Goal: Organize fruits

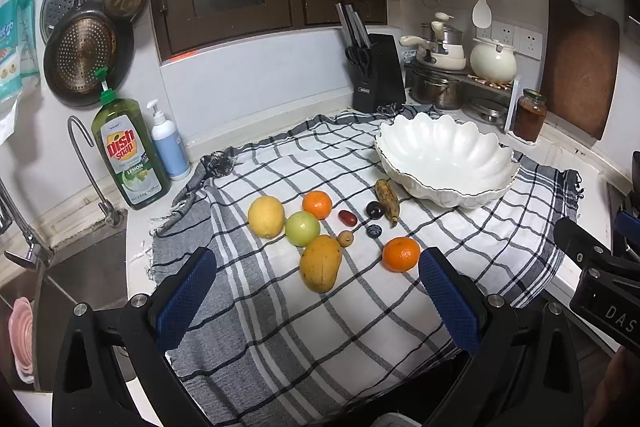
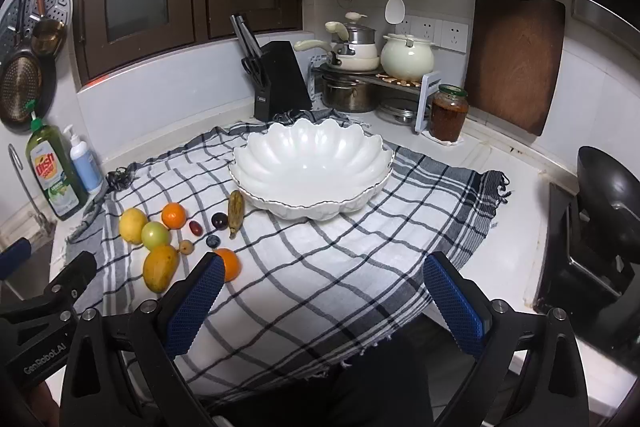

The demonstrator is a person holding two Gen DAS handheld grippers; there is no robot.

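Note:
Several fruits lie on a checked cloth: a lemon, a green apple, a mango, two oranges, a brown banana, and small dark fruits. An empty white scalloped bowl stands behind them, also in the right wrist view. My left gripper is open and empty, held above the cloth near the mango. My right gripper is open and empty over the cloth in front of the bowl; its left finger covers part of an orange.
A sink and tap lie left, with dish soap and a pump bottle. A knife block, pots, a jar and a cutting board stand behind. A black wok sits right.

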